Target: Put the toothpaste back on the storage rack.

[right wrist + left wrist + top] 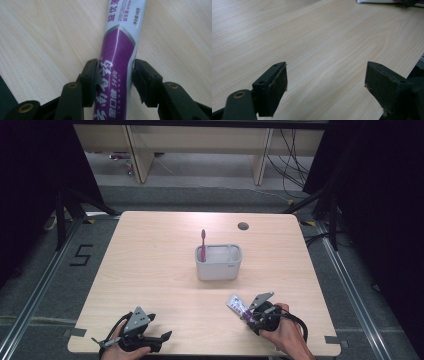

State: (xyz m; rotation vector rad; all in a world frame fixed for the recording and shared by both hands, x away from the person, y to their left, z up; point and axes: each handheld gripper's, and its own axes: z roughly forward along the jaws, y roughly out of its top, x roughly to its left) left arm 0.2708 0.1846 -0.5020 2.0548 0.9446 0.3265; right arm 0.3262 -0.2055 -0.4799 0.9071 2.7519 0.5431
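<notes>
The right gripper clamps a purple-and-white plastic toothpaste tube lying near the front right of the pale wood-grain worktop. The left gripper rests open, holding nothing. Beyond are grey floor and dark curtains.

Purple-and-white toothpaste tube, lying flat on the wooden table, near its front right edge

Toothpaste tube, purple/white, reads "PROBIOTIC" plus Chinese characters incl. 益优 and 牙膏; smaller print too fine to read. Floor left of table marked w/ numeral "5".
</notes>
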